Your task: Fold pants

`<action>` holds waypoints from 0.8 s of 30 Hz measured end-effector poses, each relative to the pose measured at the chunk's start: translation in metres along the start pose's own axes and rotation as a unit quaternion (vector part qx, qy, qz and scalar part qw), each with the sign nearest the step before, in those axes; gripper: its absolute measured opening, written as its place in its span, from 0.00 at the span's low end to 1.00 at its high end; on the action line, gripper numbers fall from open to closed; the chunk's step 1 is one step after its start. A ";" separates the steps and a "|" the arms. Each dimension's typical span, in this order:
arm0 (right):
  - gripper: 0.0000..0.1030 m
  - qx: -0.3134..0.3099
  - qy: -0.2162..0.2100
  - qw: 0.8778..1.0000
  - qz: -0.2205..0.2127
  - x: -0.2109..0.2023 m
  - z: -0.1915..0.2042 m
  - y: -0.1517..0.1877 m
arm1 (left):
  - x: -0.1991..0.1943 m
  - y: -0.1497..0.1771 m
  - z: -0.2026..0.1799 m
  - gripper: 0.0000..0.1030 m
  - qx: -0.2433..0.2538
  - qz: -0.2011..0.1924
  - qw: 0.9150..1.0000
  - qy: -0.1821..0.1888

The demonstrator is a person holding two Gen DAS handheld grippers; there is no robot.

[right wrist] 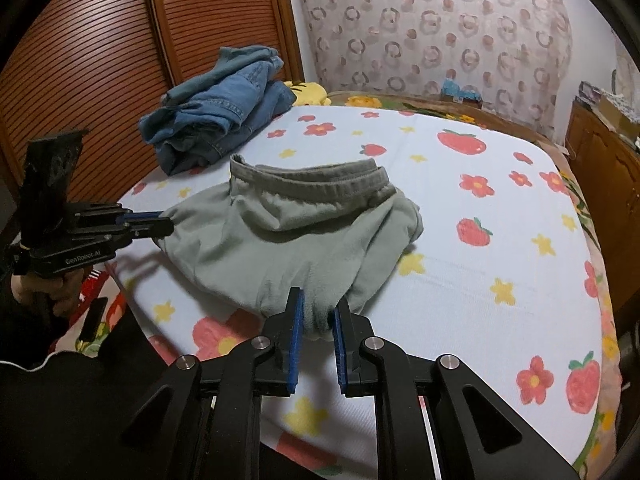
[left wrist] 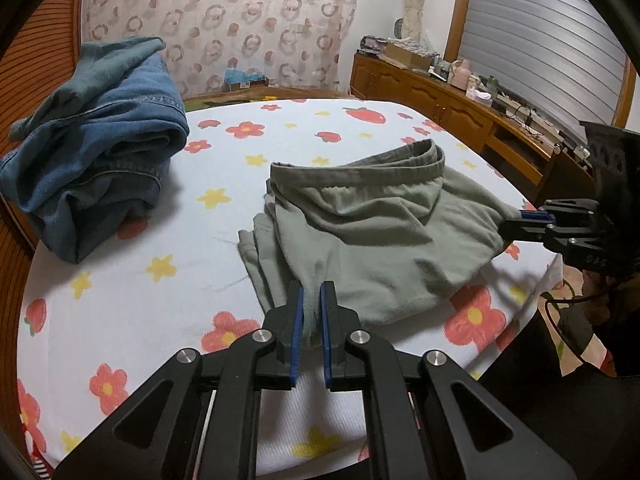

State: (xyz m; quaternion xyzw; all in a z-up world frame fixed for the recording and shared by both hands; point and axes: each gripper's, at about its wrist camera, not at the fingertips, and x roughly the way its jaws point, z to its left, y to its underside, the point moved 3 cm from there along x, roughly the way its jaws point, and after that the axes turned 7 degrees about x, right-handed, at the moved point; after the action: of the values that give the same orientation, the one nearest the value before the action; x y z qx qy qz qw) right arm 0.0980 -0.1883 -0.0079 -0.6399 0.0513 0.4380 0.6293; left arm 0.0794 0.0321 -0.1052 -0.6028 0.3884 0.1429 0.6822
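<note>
Pants (left wrist: pixel 372 232), grey-green with an elastic waistband, lie partly folded in a bunched stack near the front edge of the bed (left wrist: pixel 132 320), on a white sheet printed with flowers and strawberries. Waistband faces the far side of the bed and stands slightly raised. Lower layers of fabric show beneath the top fold on the left side in the left wrist view.

Left gripper (left wrist: pixel 312 312): fingers closed on a pinch of the pants fabric at the near edge of the stack; cloth is visible between the blue pads. The same gripper (right wrist: pixel 160 222) appears in the right wrist view at the left corner of the garment, clamped on it.

Right gripper (right wrist: pixel 318 316): fingers closed on a fold of the pants at the near edge, fabric bulging between the pads. In the left wrist view it (left wrist: pixel 516 224) holds the right-hand corner of the garment, which is pulled taut toward it.

Blue jeans (left wrist: pixel 100 160) lie in a loose heap at the far left of the bed, well apart from the pants. A wooden cabinet (left wrist: pixel 440 100) stands beyond the bed on the right.
</note>
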 end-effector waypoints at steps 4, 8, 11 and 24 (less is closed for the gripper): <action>0.16 -0.007 0.004 1.000 -0.011 -0.004 0.001 0.001 | -0.002 -0.005 0.000 0.17 0.003 0.000 1.000 -0.007; 0.19 -0.006 0.011 1.000 -0.022 -0.008 0.001 -0.002 | -0.001 -0.010 0.003 0.45 0.005 -0.002 1.000 -0.012; 0.28 -0.001 0.018 0.999 -0.034 -0.013 -0.002 -0.006 | 0.003 -0.016 0.006 0.59 0.007 -0.001 1.000 -0.013; 0.46 0.018 0.032 0.999 -0.039 0.035 -0.018 -0.025 | 0.025 -0.043 0.013 0.65 0.013 -0.004 1.000 -0.021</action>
State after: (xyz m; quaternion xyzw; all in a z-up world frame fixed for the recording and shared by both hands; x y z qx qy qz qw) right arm 0.1436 -0.1814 -0.0141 -0.6437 0.0544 0.3914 0.6553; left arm 0.1285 0.0276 -0.0926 -0.5923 0.3738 0.1479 0.6983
